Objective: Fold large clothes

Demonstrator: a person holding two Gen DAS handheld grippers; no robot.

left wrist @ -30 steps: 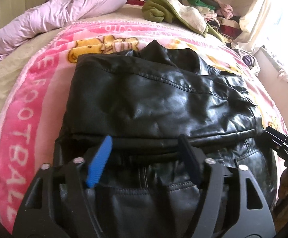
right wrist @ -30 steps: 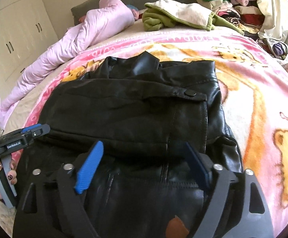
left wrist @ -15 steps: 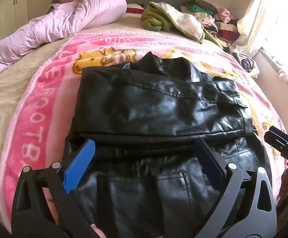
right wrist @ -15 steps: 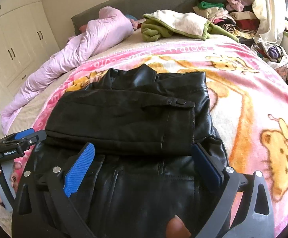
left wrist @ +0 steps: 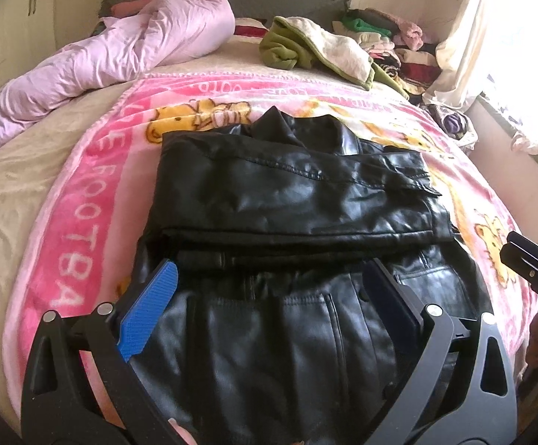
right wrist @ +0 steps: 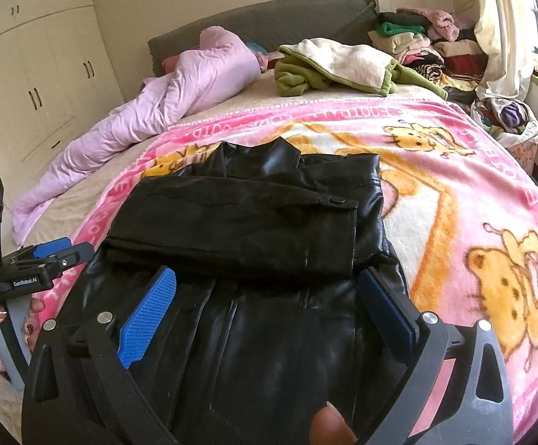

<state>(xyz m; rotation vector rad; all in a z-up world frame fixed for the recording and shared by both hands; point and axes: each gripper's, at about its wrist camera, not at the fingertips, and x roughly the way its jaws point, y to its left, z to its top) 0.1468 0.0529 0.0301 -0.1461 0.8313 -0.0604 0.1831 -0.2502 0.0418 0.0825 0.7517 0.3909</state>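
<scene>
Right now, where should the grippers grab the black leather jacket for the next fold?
Probably the near hem of the black leather jacket, one corner per gripper, coming from the near edge. The sleeves already lie folded across; both left gripper and right gripper hang open above that end.

Black glossy jacket (left wrist: 298, 200) mid-frame — pink blanket (left wrist: 83, 200) with yellow bears; lilac duvet (left wrist: 120, 48) upper left — blue pads (left wrist: 150, 311).

obj: black leather jacket (left wrist: 298, 200) | state: you've got sleeves folded across the front, collar up top | loc: flat on pink blanket (left wrist: 83, 200)
</scene>
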